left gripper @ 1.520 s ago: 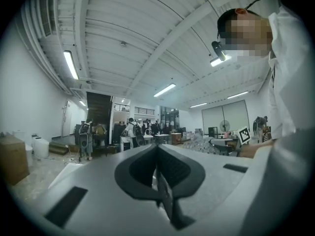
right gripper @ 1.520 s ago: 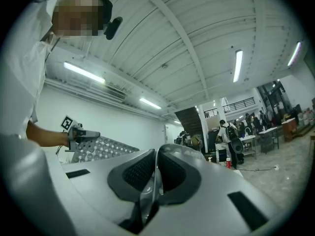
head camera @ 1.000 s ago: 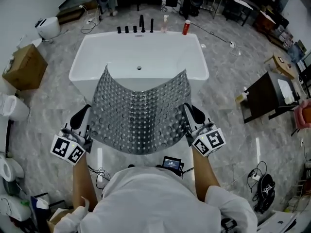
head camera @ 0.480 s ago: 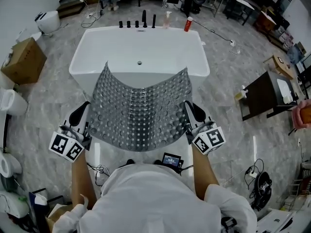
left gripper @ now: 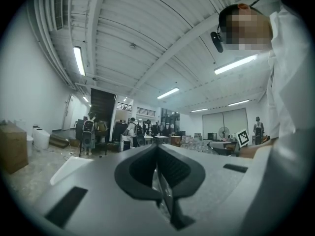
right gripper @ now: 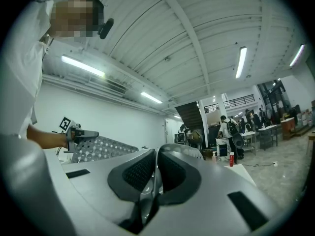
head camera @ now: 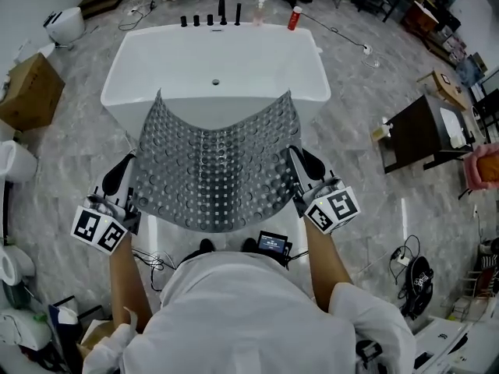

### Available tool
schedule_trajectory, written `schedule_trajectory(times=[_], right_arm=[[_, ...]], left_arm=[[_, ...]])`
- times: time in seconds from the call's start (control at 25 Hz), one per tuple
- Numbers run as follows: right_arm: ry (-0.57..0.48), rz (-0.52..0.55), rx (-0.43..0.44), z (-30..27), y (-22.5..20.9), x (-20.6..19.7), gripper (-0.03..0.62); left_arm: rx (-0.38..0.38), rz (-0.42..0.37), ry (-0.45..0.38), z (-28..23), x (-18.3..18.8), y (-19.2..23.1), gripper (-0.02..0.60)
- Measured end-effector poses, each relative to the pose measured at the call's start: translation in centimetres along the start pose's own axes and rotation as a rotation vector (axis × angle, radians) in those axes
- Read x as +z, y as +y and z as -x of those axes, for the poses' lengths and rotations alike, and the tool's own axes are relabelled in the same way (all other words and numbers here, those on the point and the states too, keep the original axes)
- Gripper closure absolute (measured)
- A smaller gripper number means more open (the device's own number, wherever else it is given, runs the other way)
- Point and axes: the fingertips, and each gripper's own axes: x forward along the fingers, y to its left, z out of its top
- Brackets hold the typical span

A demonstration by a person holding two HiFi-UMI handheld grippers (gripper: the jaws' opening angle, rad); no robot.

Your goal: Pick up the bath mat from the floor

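Two grippers hold the bath mat [head camera: 214, 166] up off the floor, stretched between them in front of the person. The left gripper [head camera: 125, 176] has its jaws pressed together on the mat's left edge, and in the left gripper view a thin strip of mat shows pinched between the dark pads [left gripper: 170, 168]. The right gripper [head camera: 300, 174] is clamped the same way on the right edge. The mat is grey and studded with rows of round bumps. It sags in a shallow curve, and its far edge rises toward the white bathtub [head camera: 320, 68] beyond. Black tap fittings [head camera: 210, 19] and a red bottle [head camera: 294, 18] stand at the tub's far end.
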Motion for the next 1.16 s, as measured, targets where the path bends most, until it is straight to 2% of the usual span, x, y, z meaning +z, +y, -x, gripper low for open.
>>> schedule_trajectory(times=[0.68,0.88,1.16], right_arm=[[-0.002,-0.013,-0.005,2.3,-1.4,-0.8,0.552],[0.003,-0.026,-0.020,1.5,-2.7,-0.7,0.551],[-0.009,-0.029,-0.012,6.8,-4.7,-1.7,0.551]], left_arm=[[0.007,0.019,0.003,-0.7,-1.1,-1.7,0.572],[0.001,0.030,0.000,-2.5,-0.6,-1.0,0.572],[0.014,0.026,-0.011,-2.5,-2.2,-6.2,0.572]])
